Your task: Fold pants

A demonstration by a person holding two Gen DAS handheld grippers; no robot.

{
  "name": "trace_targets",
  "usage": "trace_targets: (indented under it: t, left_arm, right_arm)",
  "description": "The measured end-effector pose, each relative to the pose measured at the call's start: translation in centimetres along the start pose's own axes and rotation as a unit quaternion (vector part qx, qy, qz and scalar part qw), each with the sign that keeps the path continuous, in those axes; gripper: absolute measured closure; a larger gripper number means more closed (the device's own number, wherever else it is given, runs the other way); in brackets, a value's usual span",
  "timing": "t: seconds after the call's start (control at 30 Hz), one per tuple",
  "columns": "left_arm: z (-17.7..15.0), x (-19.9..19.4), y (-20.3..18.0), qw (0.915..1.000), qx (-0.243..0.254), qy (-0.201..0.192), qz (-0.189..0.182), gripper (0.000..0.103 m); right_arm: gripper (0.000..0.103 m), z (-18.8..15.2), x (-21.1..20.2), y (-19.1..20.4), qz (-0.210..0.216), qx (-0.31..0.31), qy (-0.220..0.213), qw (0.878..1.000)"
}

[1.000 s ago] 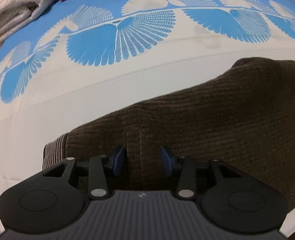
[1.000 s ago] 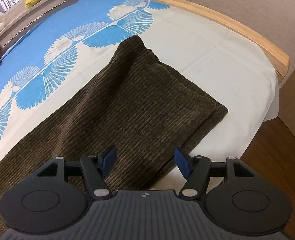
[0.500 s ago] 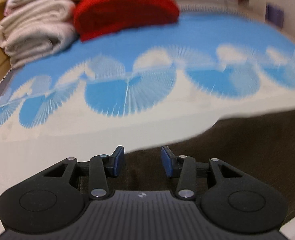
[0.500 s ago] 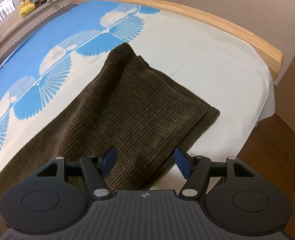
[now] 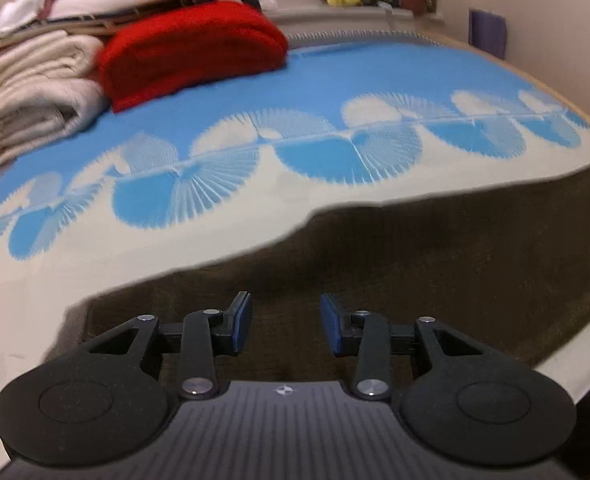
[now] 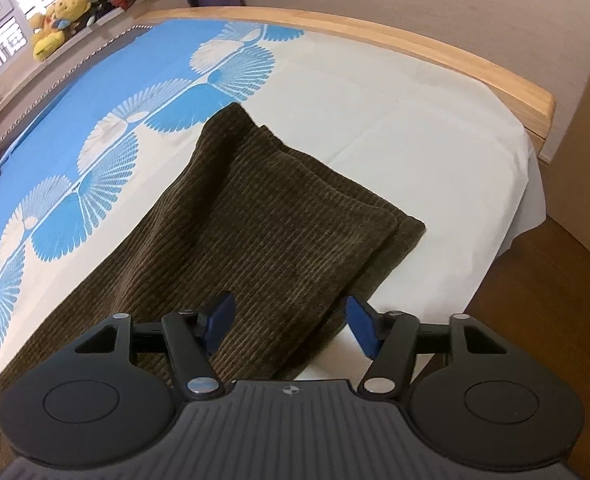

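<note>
Dark brown corduroy pants [image 6: 263, 232] lie folded lengthwise on the bed, their leg ends near the foot corner. My right gripper [image 6: 291, 316] hovers over the pants' near edge with its jaws closing; the blue pads stand apart and press on nothing. In the left wrist view the pants [image 5: 435, 264] stretch across the lower right. My left gripper [image 5: 285, 312] hangs above their waist end, its jaws closing a little, with only cloth below and nothing pinched between the pads.
A blue and white fan-patterned sheet [image 5: 255, 92] covers the bed. A red folded blanket [image 5: 191, 48] and cream towels [image 5: 35, 92] are stacked at the far left. Plush toys [image 6: 55, 24] sit on a ledge. The wooden bed frame [image 6: 415, 44] and floor [image 6: 535, 300] lie right.
The left gripper has risen and tilted up off the pants, so the laundry stack has come into view. The right gripper has stayed in place, its jaws a little narrower.
</note>
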State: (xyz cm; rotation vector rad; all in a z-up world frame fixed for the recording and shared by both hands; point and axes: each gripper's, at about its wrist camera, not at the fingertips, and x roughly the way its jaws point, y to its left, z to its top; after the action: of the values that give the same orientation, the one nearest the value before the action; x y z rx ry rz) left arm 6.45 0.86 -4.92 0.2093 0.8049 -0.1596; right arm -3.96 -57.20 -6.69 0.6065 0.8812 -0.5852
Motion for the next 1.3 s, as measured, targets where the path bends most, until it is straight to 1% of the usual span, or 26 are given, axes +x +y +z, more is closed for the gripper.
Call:
trace_targets:
  t: [0.03, 0.1, 0.17, 0.2, 0.23, 0.3, 0.4, 0.47, 0.5, 0.6, 0.63, 0.7, 0.77, 0.83, 0.87, 0.9, 0.93, 0.97, 1.0, 1.03, 1.07, 1.1, 1.13, 1.17, 1.3]
  left_arm:
    - [-0.1, 0.2, -0.1, 0.9999, 0.000, -0.002, -0.012, 0.060]
    - [0.0, 0.9, -0.1, 0.9998, 0.007, -0.006, -0.018, 0.060]
    - [0.1, 1.7, 0.2, 0.9998, 0.004, 0.003, -0.017, 0.060]
    - [0.1, 2.2, 0.7, 0.9997, -0.007, 0.011, -0.021, 0.060]
    - [0.2, 2.5, 1.2, 0.9992, -0.022, 0.018, -0.027, 0.060]
    - [0.2, 3.0, 1.6, 0.9985, -0.038, 0.022, -0.034, 0.060]
    - [0.9, 3.1, 1.4, 0.9986, -0.031, 0.019, -0.039, 0.060]
    - [1.1, 3.0, 0.8, 0.9986, -0.024, 0.019, -0.043, 0.060]
    - [1.1, 3.0, 0.6, 0.9986, -0.020, 0.018, -0.046, 0.060]
    - [0.9, 3.0, 0.1, 0.9985, -0.011, 0.018, -0.050, 0.060]
    - [1.0, 3.2, 0.1, 0.9985, -0.010, 0.019, -0.051, 0.060]
    - [0.9, 3.4, 0.1, 0.9983, -0.010, 0.021, -0.052, 0.060]
    - [0.9, 3.6, 0.1, 0.9984, -0.010, 0.022, -0.052, 0.060]
    - [0.7, 3.8, 0.1, 0.9985, -0.006, 0.026, -0.048, 0.059]
    - [0.7, 3.9, 0.1, 0.9985, -0.006, 0.027, -0.046, 0.059]
    - [0.6, 4.1, 0.1, 0.9985, -0.005, 0.030, -0.045, 0.059]
    - [0.5, 4.2, 0.2, 0.9985, -0.005, 0.033, -0.043, 0.059]
    - [0.5, 4.3, 0.2, 0.9985, -0.005, 0.034, -0.043, 0.059]
    - [0.5, 4.3, 0.3, 0.9984, -0.005, 0.034, -0.044, 0.059]
    - [0.5, 4.3, 0.4, 0.9985, -0.004, 0.033, -0.043, 0.059]
    - [0.5, 4.2, 0.4, 0.9985, -0.004, 0.033, -0.043, 0.059]
    - [0.6, 4.2, 0.5, 0.9986, -0.005, 0.033, -0.042, 0.059]
    - [0.6, 4.2, 0.6, 0.9985, -0.007, 0.034, -0.042, 0.059]
    - [0.6, 4.3, 0.7, 0.9985, -0.009, 0.035, -0.041, 0.059]
    - [0.6, 4.1, 0.8, 0.9985, -0.012, 0.033, -0.042, 0.059]
  right_arm:
    - [0.046, 0.0, 0.0, -0.1, 0.002, 0.004, 0.000, 1.000]
    - [0.052, 0.1, 0.1, -0.5, 0.003, 0.012, -0.001, 1.000]
    - [0.070, 0.3, 0.1, -0.9, 0.001, 0.023, -0.005, 1.000]
    - [0.073, 0.4, -0.1, -1.3, -0.002, 0.034, -0.010, 0.999]
    - [0.076, 0.5, -0.2, -1.7, -0.005, 0.048, -0.015, 0.999]
    - [0.075, 0.8, -0.2, -3.2, -0.008, 0.094, -0.021, 0.995]
    - [0.071, 0.9, 0.4, -6.1, 0.007, 0.185, -0.007, 0.983]
    - [0.057, 0.6, 1.2, -7.7, 0.014, 0.229, 0.005, 0.973]
    - [0.054, 0.4, 1.6, -8.3, 0.015, 0.249, 0.010, 0.968]
    - [0.052, 0.1, 2.8, -9.4, 0.022, 0.278, 0.016, 0.960]
    - [0.049, 0.1, 3.2, -9.5, 0.026, 0.284, 0.017, 0.958]
    - [0.046, 0.4, 4.1, -9.1, 0.035, 0.280, 0.018, 0.959]
    - [0.039, 0.9, 4.9, -8.6, 0.032, 0.267, 0.015, 0.963]
    - [0.036, 1.1, 5.8, -7.9, 0.005, 0.249, 0.019, 0.968]
    - [0.036, 1.2, 6.5, -7.5, -0.009, 0.237, 0.027, 0.971]
    - [0.035, 1.3, 7.1, -7.3, -0.013, 0.226, 0.034, 0.973]
    - [0.033, 1.4, 7.3, -7.0, -0.016, 0.217, 0.034, 0.976]
    - [0.034, 1.6, 7.4, -6.8, -0.018, 0.208, 0.032, 0.977]
    - [0.035, 1.7, 7.5, -6.3, -0.020, 0.195, 0.028, 0.980]
    - [0.048, 1.8, 7.6, -6.0, -0.019, 0.187, 0.026, 0.982]
    - [0.065, 1.9, 7.7, -5.6, -0.017, 0.180, 0.024, 0.983]
    - [0.071, 1.9, 7.7, -5.3, -0.023, 0.174, 0.023, 0.984]
    - [0.081, 1.9, 7.6, -5.0, -0.033, 0.168, 0.017, 0.985]
    - [0.084, 2.0, 7.3, -4.9, -0.033, 0.168, 0.010, 0.985]
    - [0.086, 2.1, 5.5, -4.9, -0.011, 0.201, -0.026, 0.979]
